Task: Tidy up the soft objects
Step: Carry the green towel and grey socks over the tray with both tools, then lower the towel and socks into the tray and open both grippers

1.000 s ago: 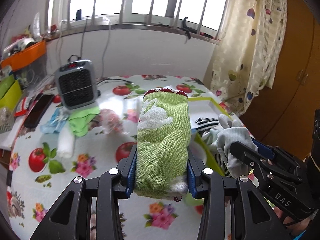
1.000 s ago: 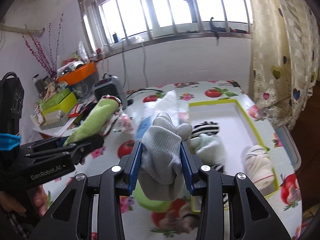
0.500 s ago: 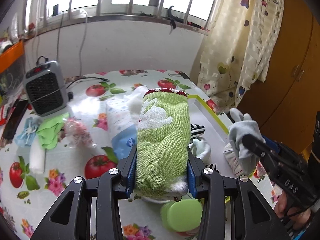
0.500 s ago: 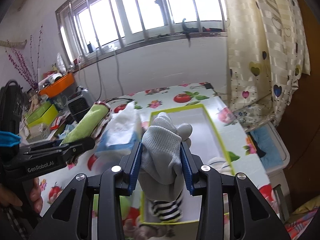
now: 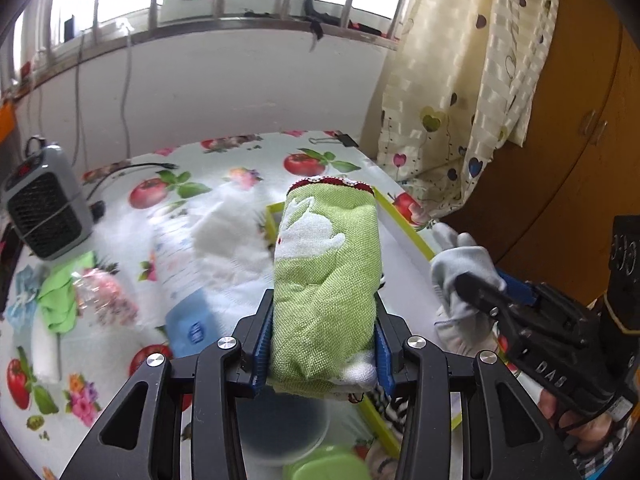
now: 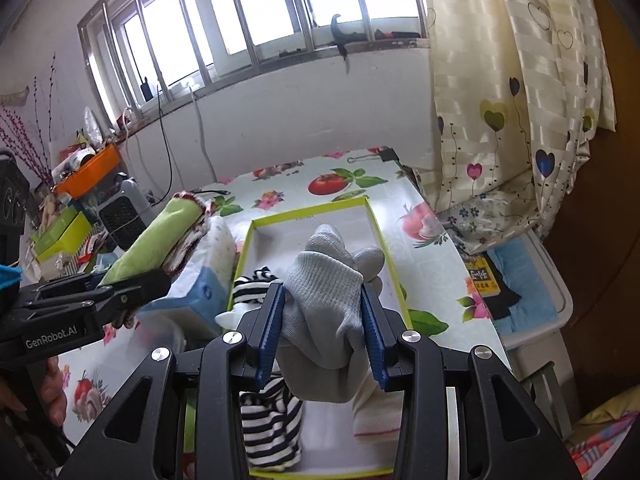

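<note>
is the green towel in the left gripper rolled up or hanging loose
Rolled up. The green towel sits as a compact bundle clamped between the left gripper pads, keeping its rolled shape with nothing dangling.

Free room: the far half of your green-rimmed tray (image 6: 376,236) lies bare. Obstacles: a striped sock (image 6: 268,420) and pale socks (image 6: 376,408) fill its near end; a tissue pack (image 6: 208,276) crowds the tray's left rim; a heater (image 5: 44,212) blocks the table's (image 6: 352,168) far-left edge.

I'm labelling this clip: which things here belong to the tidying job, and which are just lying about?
Job:
- green rolled towel, in left hand-held gripper
- grey sock bundle, in right hand-held gripper
- yellow-rimmed box
- striped socks

Lying about:
- heater
- tissue pack
</note>
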`<action>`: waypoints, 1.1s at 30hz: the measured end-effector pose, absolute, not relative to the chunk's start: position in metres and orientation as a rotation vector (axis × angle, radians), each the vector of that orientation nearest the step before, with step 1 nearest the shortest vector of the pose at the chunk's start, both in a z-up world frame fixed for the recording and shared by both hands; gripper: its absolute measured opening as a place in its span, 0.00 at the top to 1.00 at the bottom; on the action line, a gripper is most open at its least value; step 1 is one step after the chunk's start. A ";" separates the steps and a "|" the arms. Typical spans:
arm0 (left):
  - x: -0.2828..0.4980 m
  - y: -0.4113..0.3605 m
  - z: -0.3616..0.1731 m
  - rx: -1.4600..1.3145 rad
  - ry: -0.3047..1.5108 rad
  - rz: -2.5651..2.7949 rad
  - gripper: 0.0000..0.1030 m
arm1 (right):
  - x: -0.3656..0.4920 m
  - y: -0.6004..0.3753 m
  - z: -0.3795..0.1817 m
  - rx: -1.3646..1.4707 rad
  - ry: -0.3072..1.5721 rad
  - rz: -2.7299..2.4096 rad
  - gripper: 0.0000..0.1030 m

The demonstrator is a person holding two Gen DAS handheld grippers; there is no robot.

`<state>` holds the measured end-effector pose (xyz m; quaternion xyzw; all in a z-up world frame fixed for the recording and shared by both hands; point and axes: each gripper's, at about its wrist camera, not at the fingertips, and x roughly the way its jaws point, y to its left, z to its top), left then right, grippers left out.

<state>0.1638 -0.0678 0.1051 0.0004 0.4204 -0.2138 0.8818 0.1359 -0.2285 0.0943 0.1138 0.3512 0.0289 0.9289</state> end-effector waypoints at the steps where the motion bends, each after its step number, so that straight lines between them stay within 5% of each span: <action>1: 0.167 -0.071 0.104 0.005 0.882 -0.447 0.61 | 0.139 -0.230 0.092 0.235 0.727 0.054 0.62; 33: 0.247 -0.135 0.055 0.053 1.030 -0.389 0.60 | 0.164 -0.215 0.052 0.173 0.811 0.074 0.62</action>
